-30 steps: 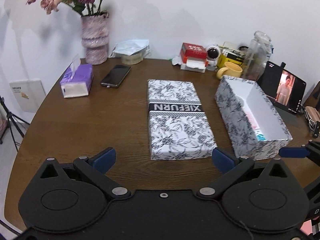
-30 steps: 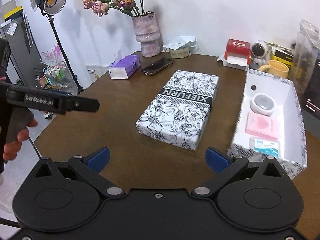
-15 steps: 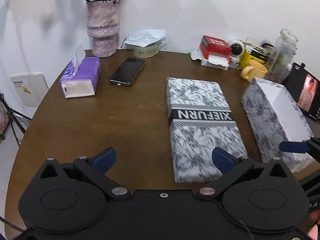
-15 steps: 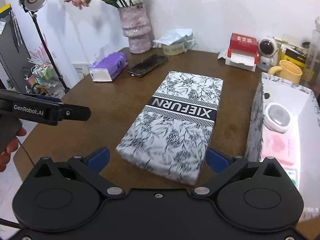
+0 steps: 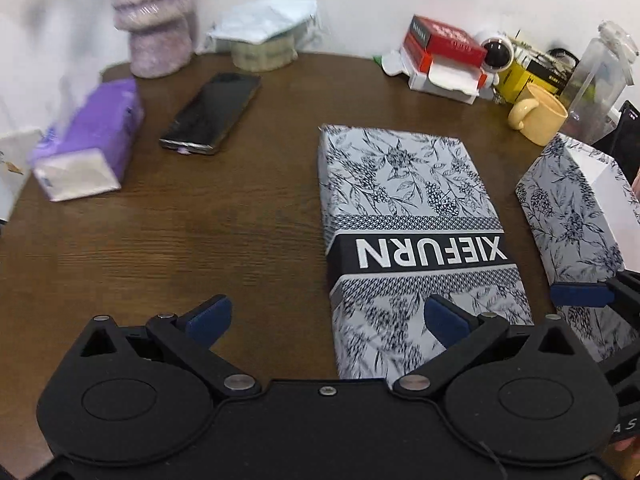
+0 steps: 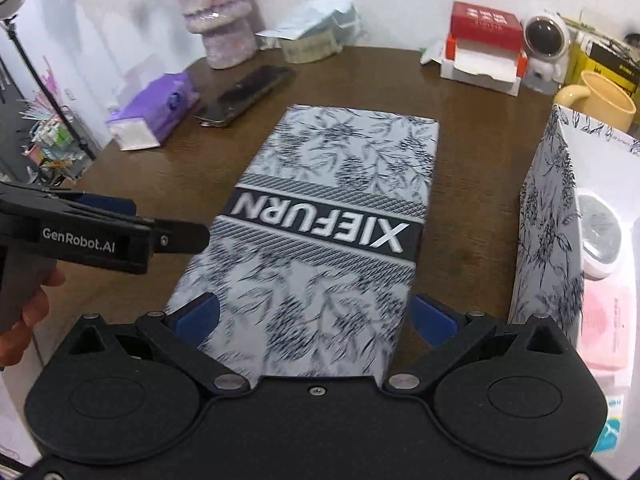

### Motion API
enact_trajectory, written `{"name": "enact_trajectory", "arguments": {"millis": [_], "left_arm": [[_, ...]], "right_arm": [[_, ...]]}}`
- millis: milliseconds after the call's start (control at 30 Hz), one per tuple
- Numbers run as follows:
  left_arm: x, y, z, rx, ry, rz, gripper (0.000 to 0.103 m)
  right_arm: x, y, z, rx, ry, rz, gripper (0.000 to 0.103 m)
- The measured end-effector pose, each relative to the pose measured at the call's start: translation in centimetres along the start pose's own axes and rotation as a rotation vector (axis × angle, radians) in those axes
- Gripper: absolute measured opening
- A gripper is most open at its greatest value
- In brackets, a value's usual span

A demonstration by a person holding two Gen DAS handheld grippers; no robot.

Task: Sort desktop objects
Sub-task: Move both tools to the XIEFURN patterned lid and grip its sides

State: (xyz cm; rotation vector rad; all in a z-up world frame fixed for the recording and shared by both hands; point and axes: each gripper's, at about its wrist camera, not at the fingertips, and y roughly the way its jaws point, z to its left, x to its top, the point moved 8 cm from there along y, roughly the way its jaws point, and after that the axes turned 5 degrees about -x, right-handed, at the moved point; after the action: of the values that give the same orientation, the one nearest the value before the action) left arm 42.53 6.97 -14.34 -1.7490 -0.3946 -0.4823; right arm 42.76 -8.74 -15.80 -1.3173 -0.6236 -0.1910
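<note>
Straddling the XIEFURN box lid [image 6: 320,240], right gripper [image 6: 316,320] spread wide, left gripper [image 5: 326,320] labelled GenRobot.AI, fingers apart, empty.

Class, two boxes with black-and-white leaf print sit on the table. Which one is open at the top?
The leaf-print box on the right is open, showing its white inside and items; the XIEFURN-banded box in the middle shows only a closed printed top.

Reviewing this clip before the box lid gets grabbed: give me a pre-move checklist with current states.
1. Right claw open: ok.
2. Right claw straddling the near end of the lid: ok.
3. Left claw open, holding nothing: ok.
4. Left claw centred on the lid: not ok, only its right finger overlaps it.
5. Open box apart from the lid: ok.
6. Contents below the box rim: cannot tell.
</note>
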Motion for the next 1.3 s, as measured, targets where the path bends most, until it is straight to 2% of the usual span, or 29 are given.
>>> {"name": "enact_trajectory", "arguments": {"millis": [267,667,1033,1300], "left_arm": [[0.4,4.4,-0.8,-0.052,-0.015,0.07,0.103],[0.1,6.5,-2.3,-0.174,-0.104,0.104,0.103],[-0.1,6.4,-2.8,-0.138,-0.138,0.062,0.103],[-0.6,5.2,-3.3,-0.092,-0.125,0.035,0.103]], "right_arm": [[0.3,3.2,-1.9,-0.032,0.025,0.061,0.103],[-0.2,4.7,-2.4,0.092,0.176,0.068,0.103],[-0.2,4.7,-1.6,0.08,0.172,0.022,0.103],[-0.6,3.8,-1.4,0.114,0.153,0.025,0.103]]}}
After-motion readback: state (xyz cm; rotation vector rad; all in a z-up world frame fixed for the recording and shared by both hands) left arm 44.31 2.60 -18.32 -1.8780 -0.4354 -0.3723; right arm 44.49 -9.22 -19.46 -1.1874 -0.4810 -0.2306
